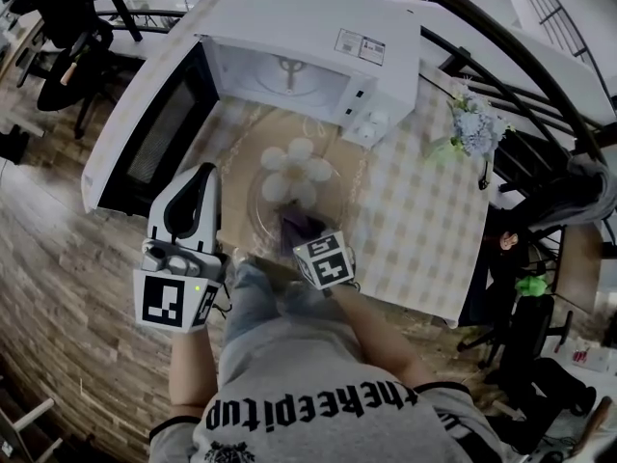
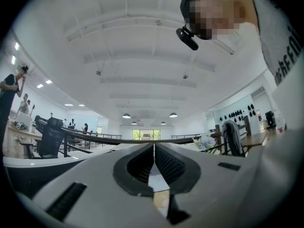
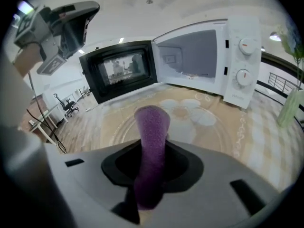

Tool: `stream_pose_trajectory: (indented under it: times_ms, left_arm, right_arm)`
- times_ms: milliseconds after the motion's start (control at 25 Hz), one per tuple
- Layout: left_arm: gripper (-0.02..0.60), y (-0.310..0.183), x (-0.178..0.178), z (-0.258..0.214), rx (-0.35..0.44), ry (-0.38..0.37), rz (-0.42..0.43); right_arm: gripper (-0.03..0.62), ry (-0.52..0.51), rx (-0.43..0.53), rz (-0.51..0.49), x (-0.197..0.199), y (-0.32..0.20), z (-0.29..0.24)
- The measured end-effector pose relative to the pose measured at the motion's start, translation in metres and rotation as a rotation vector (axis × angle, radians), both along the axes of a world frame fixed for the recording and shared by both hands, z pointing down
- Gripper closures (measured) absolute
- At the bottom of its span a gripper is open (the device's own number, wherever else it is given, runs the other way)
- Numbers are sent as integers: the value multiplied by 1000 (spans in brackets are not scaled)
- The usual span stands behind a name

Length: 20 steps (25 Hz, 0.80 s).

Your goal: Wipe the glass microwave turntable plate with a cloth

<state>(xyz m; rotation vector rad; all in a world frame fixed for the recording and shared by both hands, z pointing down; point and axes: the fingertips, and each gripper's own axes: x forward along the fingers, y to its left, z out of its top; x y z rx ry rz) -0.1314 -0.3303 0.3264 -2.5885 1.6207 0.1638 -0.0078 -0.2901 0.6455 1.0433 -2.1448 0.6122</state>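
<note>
The glass turntable plate (image 1: 262,208) lies on the patterned tablecloth in front of the open microwave (image 1: 318,41). My right gripper (image 1: 305,235) hovers over the plate's near edge, shut on a purple cloth (image 1: 301,222). In the right gripper view the cloth (image 3: 152,132) sticks up from between the jaws, with the plate (image 3: 211,133) just beyond it. At the table's near left, my left gripper (image 1: 199,176) is held up off the plate; it is shut and holds nothing. Its jaws (image 2: 153,156) point level across the room.
The microwave door (image 1: 154,133) hangs open to the left. A vase of pale flowers (image 1: 472,128) stands at the table's right side. The table's front edge (image 1: 405,307) is close to the person's body. Black railings and office chairs surround the table.
</note>
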Motion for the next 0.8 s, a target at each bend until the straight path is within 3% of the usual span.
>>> stream_pose_trajectory:
  times_ms: [320, 800]
  left_arm:
    - [571, 13, 16, -3, 11, -7, -4]
    - [571, 50, 30, 5, 7, 0, -72]
  right_arm:
    - [484, 15, 16, 64, 44, -3, -2]
    - [484, 59, 50, 83, 96, -2, -2]
